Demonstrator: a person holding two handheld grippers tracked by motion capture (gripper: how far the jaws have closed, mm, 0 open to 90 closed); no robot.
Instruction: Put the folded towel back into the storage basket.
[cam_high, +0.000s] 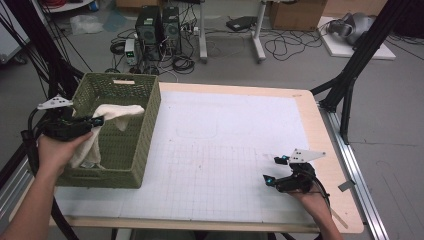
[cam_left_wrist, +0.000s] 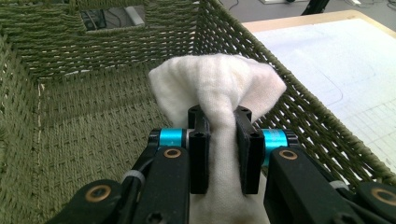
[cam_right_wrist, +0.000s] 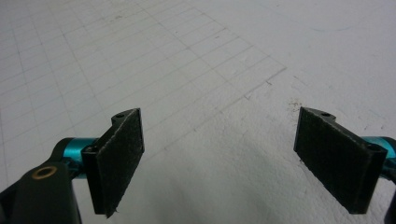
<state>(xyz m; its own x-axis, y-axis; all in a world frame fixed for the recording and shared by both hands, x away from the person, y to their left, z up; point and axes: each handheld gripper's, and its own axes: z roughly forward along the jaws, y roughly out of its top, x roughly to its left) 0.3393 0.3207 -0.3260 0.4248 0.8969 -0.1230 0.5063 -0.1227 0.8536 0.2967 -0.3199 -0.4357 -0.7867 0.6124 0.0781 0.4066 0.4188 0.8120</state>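
A white cloth (cam_high: 114, 114) hangs over the left side of a green woven basket (cam_high: 145, 131) at the table's left. My left gripper (cam_high: 95, 121) is shut on that cloth; in the left gripper view the white cloth (cam_left_wrist: 219, 88) is bunched between the two black pads (cam_left_wrist: 199, 140) above the green woven basket's floor (cam_left_wrist: 88, 130). Part of the cloth trails down under the person's left hand. My right gripper (cam_high: 275, 170) rests near the table's front right, open, with its pads (cam_right_wrist: 116, 154) wide apart over the bare mat.
A white gridded mat (cam_high: 225, 150) covers the wooden table (cam_high: 330, 165). Beyond the far edge, computer towers (cam_high: 159, 27), cables and table legs stand on the floor. Black frame struts (cam_high: 350, 75) rise at the right.
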